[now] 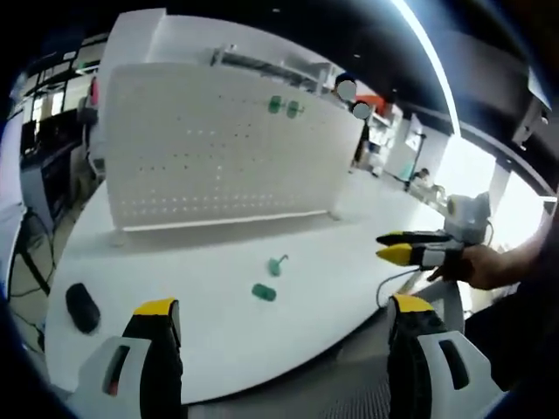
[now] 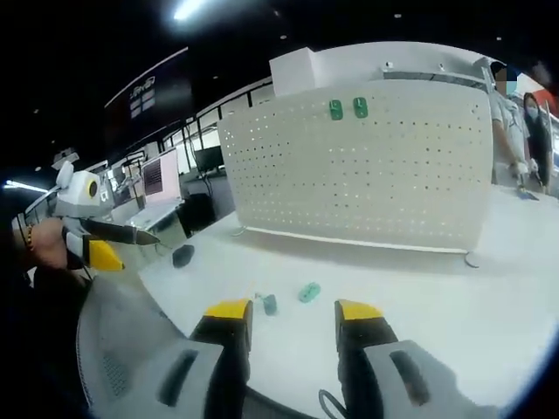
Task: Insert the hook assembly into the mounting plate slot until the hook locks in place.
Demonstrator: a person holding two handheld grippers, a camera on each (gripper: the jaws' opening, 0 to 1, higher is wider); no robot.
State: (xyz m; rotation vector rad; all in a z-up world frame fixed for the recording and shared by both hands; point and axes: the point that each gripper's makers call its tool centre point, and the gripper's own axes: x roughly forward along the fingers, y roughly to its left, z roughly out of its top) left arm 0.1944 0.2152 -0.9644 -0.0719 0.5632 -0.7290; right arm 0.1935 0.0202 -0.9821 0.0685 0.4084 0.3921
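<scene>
Both jaw pairs apart, empty. I see green hook assembly (image 2: 269,303) just ahead of right gripper (image 2: 293,316); left gripper (image 1: 284,307) farther.

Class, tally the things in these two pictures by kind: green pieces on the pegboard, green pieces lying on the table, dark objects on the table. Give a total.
Green pieces on the pegboard: 2
Green pieces on the table: 2
Dark object: 1
Total: 5
</scene>
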